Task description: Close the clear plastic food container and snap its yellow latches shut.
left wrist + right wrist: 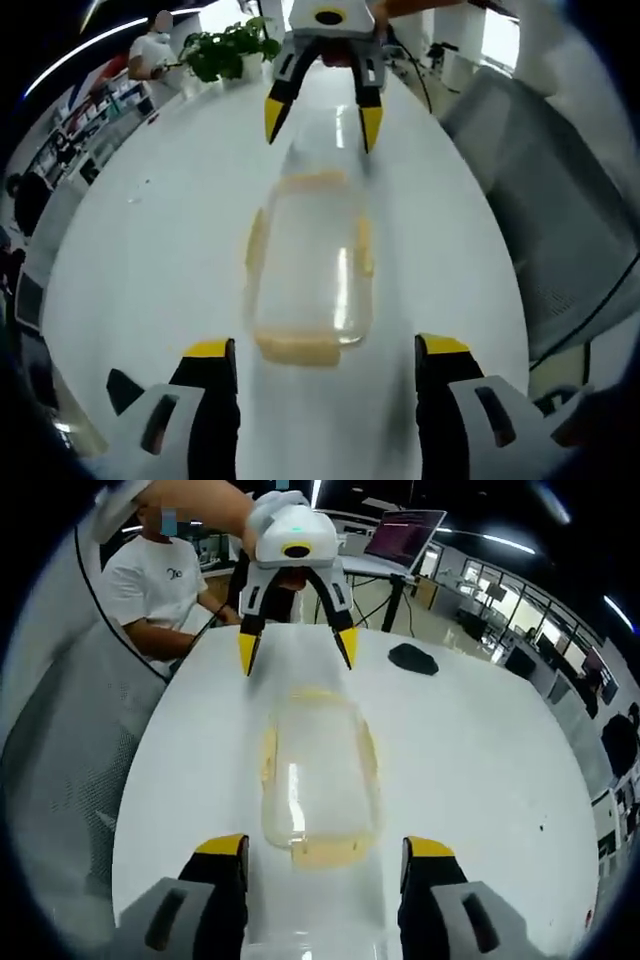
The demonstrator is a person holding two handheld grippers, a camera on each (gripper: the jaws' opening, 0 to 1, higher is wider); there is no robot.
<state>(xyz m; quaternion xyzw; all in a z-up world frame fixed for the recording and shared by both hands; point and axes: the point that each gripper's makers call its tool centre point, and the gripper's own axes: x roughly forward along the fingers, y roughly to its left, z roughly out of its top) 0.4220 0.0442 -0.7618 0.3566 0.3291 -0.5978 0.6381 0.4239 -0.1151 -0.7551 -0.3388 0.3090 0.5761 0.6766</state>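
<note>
**2 tools face each other across the closed container**

I see my left tool (322, 350) spread wide, its 2 yellow-tipped jaws rising from the bottom of the left gripper view with nothing between them. Just ahead of those tips lies the clear plastic food container (310, 268), flat on the white tabletop (160, 250) with its lid on. The near end latch (297, 348) sits just beyond my jaw tips, apart from them. A yellow latch runs along each long side, and a 4th one sits at the far end. I cannot tell from here whether any latch is snapped down.

My right tool (325, 848) is likewise wide and empty in the right gripper view, with the container's near yellow latch (325, 852) lying between its tips, though I cannot tell if they touch. In the left gripper view the same tool (322, 118) stands at the container's far end, jaws open and pointing down at the tabletop.

Further out, a dark object (413, 659) rests on the tabletop, well apart from the container. A potted plant (228, 48) stands at the tabletop's far end in the left gripper view. A person in a white shirt (152, 580) sits beside the tabletop, and a laptop (402, 535) sits open beyond it.
</note>
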